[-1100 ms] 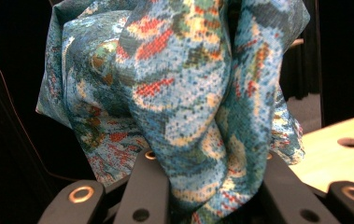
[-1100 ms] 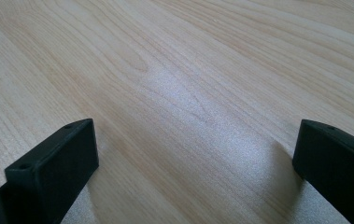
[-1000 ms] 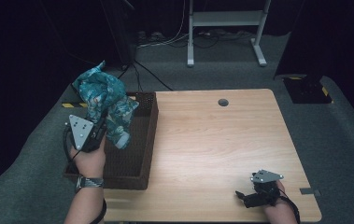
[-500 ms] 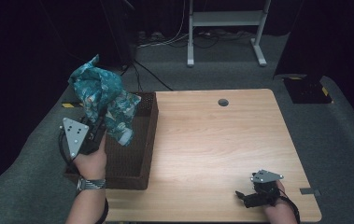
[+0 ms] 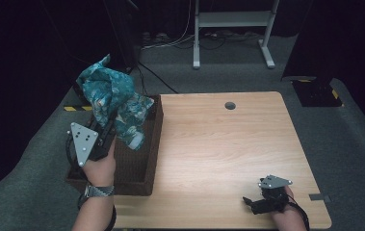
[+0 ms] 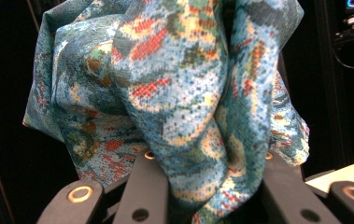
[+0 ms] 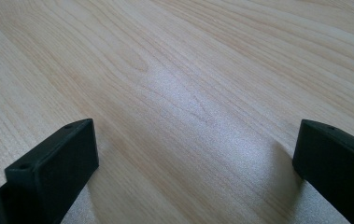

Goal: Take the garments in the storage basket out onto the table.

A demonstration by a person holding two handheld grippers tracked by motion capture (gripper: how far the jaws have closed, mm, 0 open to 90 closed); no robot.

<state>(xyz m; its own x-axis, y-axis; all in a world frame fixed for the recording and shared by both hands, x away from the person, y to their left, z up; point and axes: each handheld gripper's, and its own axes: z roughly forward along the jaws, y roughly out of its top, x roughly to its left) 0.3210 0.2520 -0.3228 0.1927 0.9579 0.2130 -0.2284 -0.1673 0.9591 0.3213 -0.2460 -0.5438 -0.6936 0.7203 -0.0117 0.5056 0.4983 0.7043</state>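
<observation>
Lifting step: left gripper [image 5: 104, 137] clamps the teal patterned cloth [image 5: 112, 103] above the dark basket [image 5: 144, 166] at table's left. Right gripper [image 5: 257, 204] rests released, near right. Next: carry cloth over table [image 5: 218, 139].

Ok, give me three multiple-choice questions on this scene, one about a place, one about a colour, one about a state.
1. Where is the dark woven basket?
A. table's left edge
B. table's middle
C. on the floor

2. What is the main colour of the crumpled patterned cloth?
A. yellow
B. teal
C. white

3. How is the right gripper?
A. shut on cloth
B. open, holding nothing
C. shut on the basket

Answers: 1 A, it stands along the left edge of the light wooden table. 2 B, teal dominates. 3 B, its jaws stand apart over bare wood.
</observation>
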